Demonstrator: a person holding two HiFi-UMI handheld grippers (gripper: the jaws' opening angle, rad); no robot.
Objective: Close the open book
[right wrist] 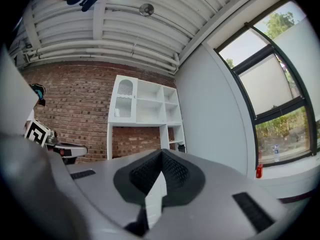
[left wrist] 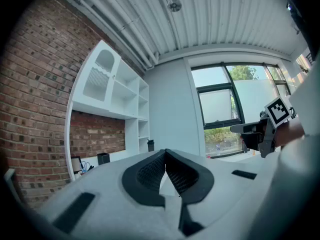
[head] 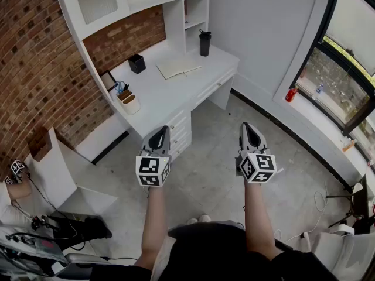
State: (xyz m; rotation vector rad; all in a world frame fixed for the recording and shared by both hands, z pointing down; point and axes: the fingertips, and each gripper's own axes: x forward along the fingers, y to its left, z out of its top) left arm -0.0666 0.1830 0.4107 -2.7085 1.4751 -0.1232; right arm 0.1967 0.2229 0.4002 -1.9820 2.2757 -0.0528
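The open book [head: 179, 67] lies flat with pale pages up on the white desk [head: 158, 101], near the back and well ahead of both grippers. My left gripper [head: 162, 130] and right gripper [head: 248, 126] are held level over the tiled floor, side by side, pointing toward the desk. Neither touches anything. In the left gripper view the left gripper [left wrist: 165, 153] has its jaws together at the tips with nothing between them. In the right gripper view the right gripper [right wrist: 161, 152] is likewise shut and empty. The book is hidden behind the jaws in both gripper views.
On the desk stand a black tumbler [head: 204, 43], a black box [head: 137, 64], a pen holder with scissors [head: 122, 90] and a white cup [head: 131, 104]. Shelves [head: 186, 4] rise behind. A red bottle [head: 291, 94] sits by the window. White furniture [head: 58, 174] stands at the left.
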